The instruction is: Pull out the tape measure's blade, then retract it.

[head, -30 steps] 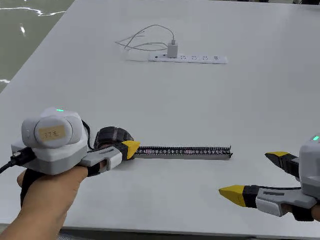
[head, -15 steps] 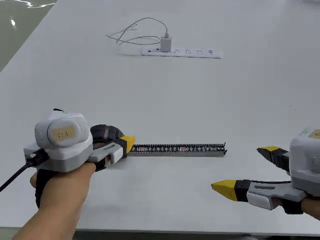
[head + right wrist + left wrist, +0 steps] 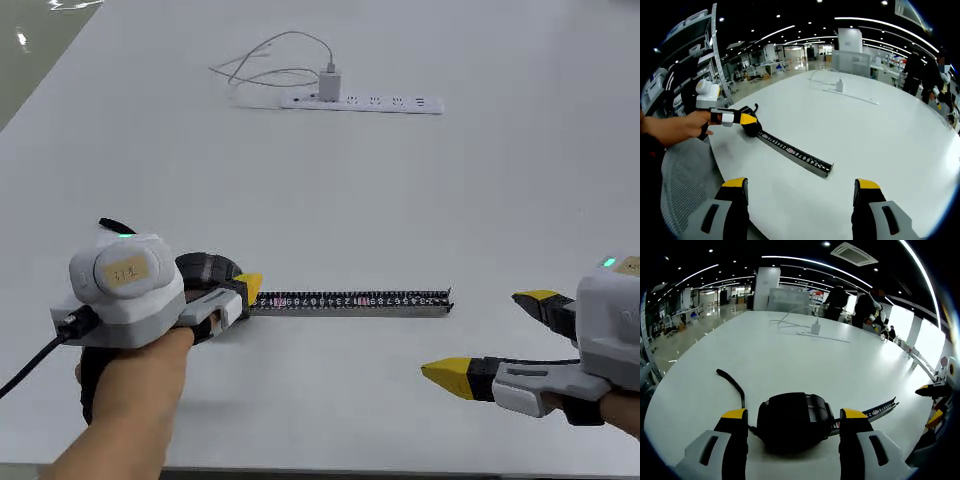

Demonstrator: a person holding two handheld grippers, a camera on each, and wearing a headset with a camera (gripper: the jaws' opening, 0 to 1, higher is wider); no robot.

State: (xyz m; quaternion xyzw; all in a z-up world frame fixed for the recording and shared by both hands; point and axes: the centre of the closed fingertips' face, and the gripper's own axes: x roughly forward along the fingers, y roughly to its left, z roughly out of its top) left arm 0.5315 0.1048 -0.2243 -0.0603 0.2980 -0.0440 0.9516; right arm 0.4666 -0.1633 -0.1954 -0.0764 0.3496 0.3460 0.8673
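Left gripper [image 3: 793, 414] straddles tape measure [image 3: 205, 270], grip unclear; right gripper [image 3: 488, 335] spread wide near blade [image 3: 350, 300].

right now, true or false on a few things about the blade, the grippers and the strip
1. The blade is out and lies on the table. True.
2. The right gripper grips the blade's end. False: it is open and apart from the blade.
3. The case sits between the left gripper's jaws. True.
4. A charger is plugged into the strip. True.
5. The strip lies between the two grippers. False: it lies far across the table, beyond the blade.
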